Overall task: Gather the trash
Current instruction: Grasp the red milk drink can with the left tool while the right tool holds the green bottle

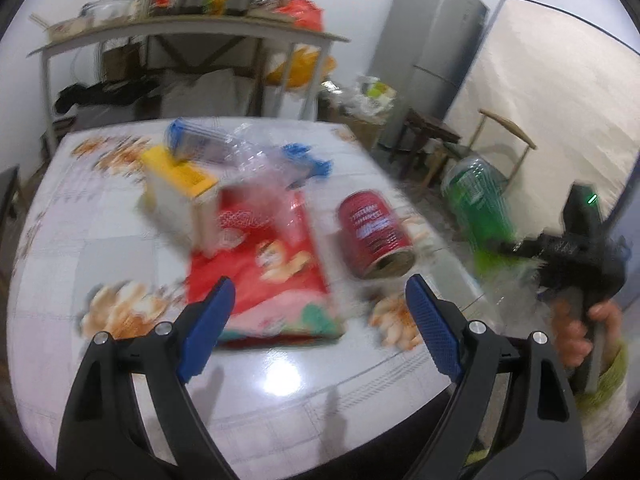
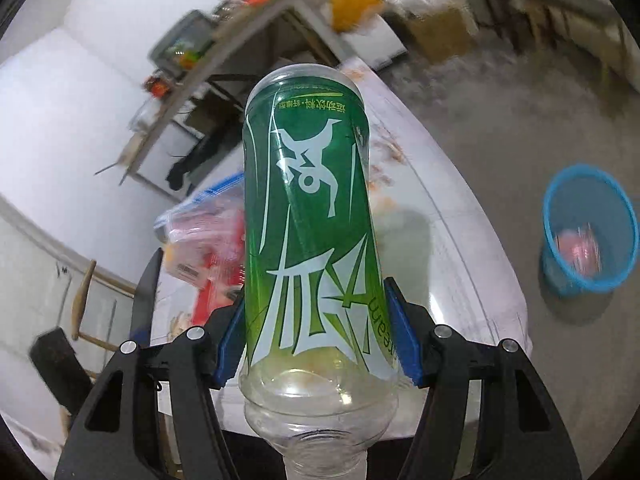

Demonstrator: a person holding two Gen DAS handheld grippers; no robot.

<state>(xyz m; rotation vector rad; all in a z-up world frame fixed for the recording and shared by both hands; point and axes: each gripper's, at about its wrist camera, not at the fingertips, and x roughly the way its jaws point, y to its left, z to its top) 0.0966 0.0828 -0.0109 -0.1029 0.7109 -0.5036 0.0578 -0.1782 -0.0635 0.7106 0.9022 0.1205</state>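
The right hand-held gripper [image 2: 316, 340] is clamped on the green bottle [image 2: 308, 220], blue pads pressed to both sides of the label, neck toward the camera, base pointing away above the desk [image 2: 460, 280] edge. A blue bin [image 2: 588, 232] sits on the floor off to the right, something pink inside. The left hand-held gripper [image 1: 320, 312] hangs wide and empty over the desk, above a red bag [image 1: 272, 264]. A red can [image 1: 374, 236] lies beside it, a yellow box [image 1: 180, 188] behind.
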